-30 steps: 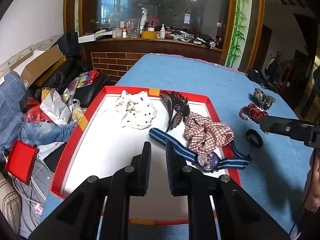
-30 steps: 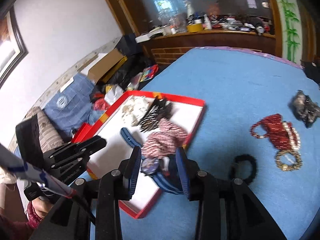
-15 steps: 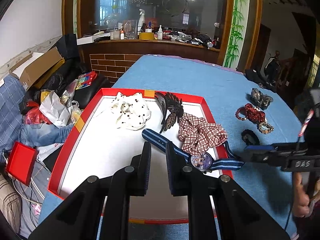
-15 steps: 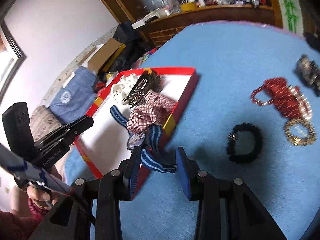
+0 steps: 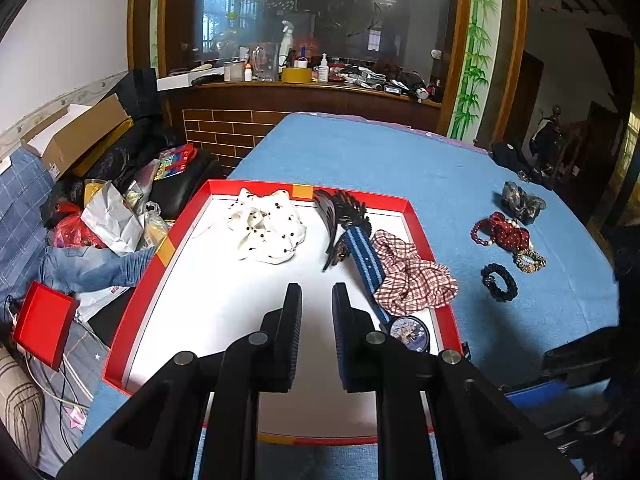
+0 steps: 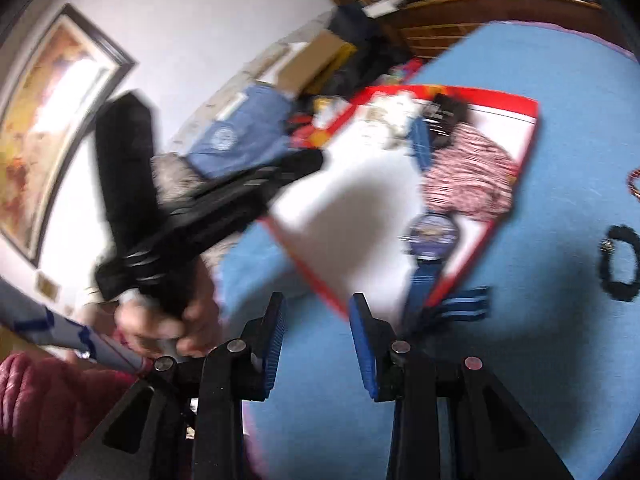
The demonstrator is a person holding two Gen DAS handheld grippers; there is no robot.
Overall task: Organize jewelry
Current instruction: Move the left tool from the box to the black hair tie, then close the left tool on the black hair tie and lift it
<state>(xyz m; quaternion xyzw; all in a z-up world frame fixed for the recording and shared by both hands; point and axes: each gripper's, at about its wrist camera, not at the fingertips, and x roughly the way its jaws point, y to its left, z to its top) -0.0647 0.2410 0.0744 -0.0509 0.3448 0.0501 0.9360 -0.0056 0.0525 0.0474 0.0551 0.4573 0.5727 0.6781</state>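
A red-rimmed tray (image 5: 416, 220) with a white floor holds a white dotted scrunchie (image 5: 266, 230), a black hair claw (image 5: 340, 216), a plaid scrunchie (image 5: 412, 280) and a blue striped watch (image 5: 410, 330) whose strap hangs over the near right rim. My left gripper (image 5: 316, 308) hovers over the tray's near half, open a little and empty. My right gripper (image 6: 316, 320) is open and empty above the blue cloth, short of the tray's corner (image 6: 524, 120); its view is blurred. The watch (image 6: 432, 236) lies just ahead of it.
On the blue tablecloth (image 5: 400, 160) right of the tray lie a black hair tie (image 5: 499, 282), red beaded pieces (image 5: 506, 234), a gold bracelet (image 5: 529, 261) and a grey clip (image 5: 522, 202). Clutter, a cardboard box (image 5: 76, 136) and a small red box (image 5: 42, 324) sit off the left edge.
My right gripper has pulled back toward me and swung left, its jaws now wider. The watch has shifted, with its strap now lying straighter up the tray. My left gripper stays in place.
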